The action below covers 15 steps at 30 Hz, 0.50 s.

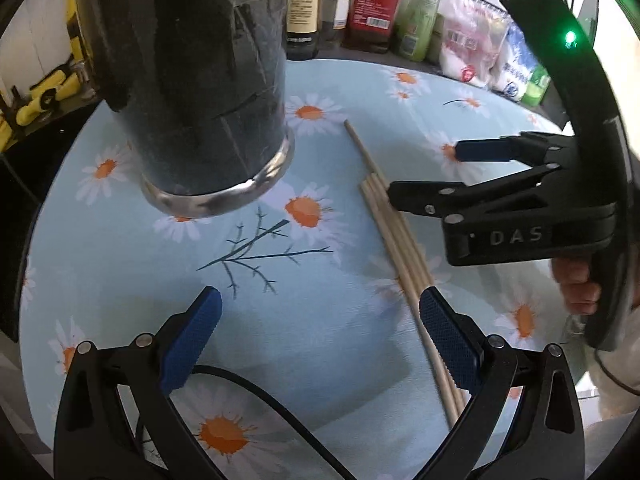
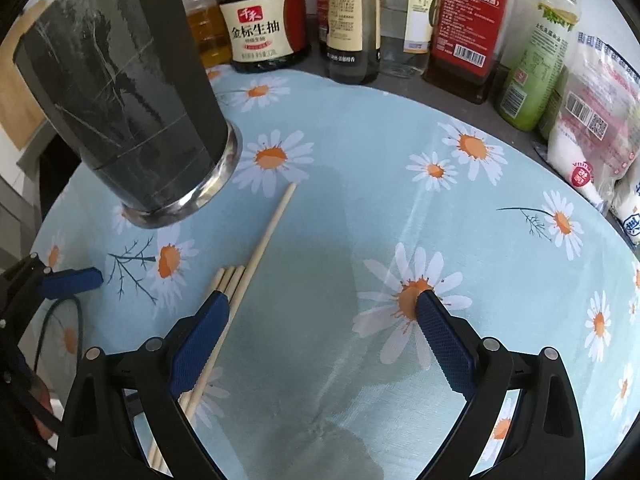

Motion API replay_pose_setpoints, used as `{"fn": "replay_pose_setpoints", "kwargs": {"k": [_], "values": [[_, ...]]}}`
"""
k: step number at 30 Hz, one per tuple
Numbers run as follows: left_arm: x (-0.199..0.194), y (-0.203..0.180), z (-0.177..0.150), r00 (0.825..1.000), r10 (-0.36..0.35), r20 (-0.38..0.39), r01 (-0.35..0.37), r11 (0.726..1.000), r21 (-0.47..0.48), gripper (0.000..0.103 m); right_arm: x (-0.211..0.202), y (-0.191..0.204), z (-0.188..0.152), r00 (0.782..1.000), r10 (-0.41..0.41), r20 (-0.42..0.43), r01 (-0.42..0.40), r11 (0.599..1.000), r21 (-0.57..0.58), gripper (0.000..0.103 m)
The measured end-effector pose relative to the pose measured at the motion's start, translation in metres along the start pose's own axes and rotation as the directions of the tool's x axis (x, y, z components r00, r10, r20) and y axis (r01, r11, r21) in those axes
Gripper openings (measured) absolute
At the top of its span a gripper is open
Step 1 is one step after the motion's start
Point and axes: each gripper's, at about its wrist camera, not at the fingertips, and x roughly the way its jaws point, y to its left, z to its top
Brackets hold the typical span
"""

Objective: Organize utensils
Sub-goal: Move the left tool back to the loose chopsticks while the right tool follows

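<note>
L gripper (image 1: 320, 312) sat at the bottom of its frame, jaws spread wide, nothing between them; R gripper (image 2: 322, 316) likewise at the bottom of its own view, wide apart and empty. The sticks (image 1: 394, 236) (prob. chopsticks, pale wood) lay flat on the cloth (image 1: 320, 340), running from lower right toward centre in the L view, passing just beside the L gripper's right finger. In the R view they ran up from bottom left under the left finger; one poked well past the others toward the cup (image 2: 132, 112).

Judgement: sticks looked light, stiff, smooth, so apt to roll or fan apart. Best pinched across the bundle near mid-length, where they lay side by side, not at the lone tip.

Cup stood upper left in both views, dark-wrapped w/ a shiny metal foot, near the long stick's tip but not touching. Prob. the holder.

Cloth was light blue w/ daisies, soft, a bit creased. Behind it, along the top edge, stood bottles (image 2: 266, 20) and bags (image 2: 592, 120) of seasoning.
</note>
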Motion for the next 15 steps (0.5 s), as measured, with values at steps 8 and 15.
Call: {"fn": "replay_pose_setpoints", "kwargs": {"k": [8,15], "values": [[0.005,-0.007,0.004,0.997,0.067,-0.031,-0.067,0.998,-0.006,0.098,0.004,0.007,0.003,0.993,-0.038,-0.113,0.037,0.999,-0.009,0.091],[0.005,-0.009,0.008,0.991,0.104,-0.079,-0.109,0.992,-0.064,0.095,0.001,-0.006,0.0,0.992,-0.031,-0.122,0.028,0.999,-0.029,0.086]]}}
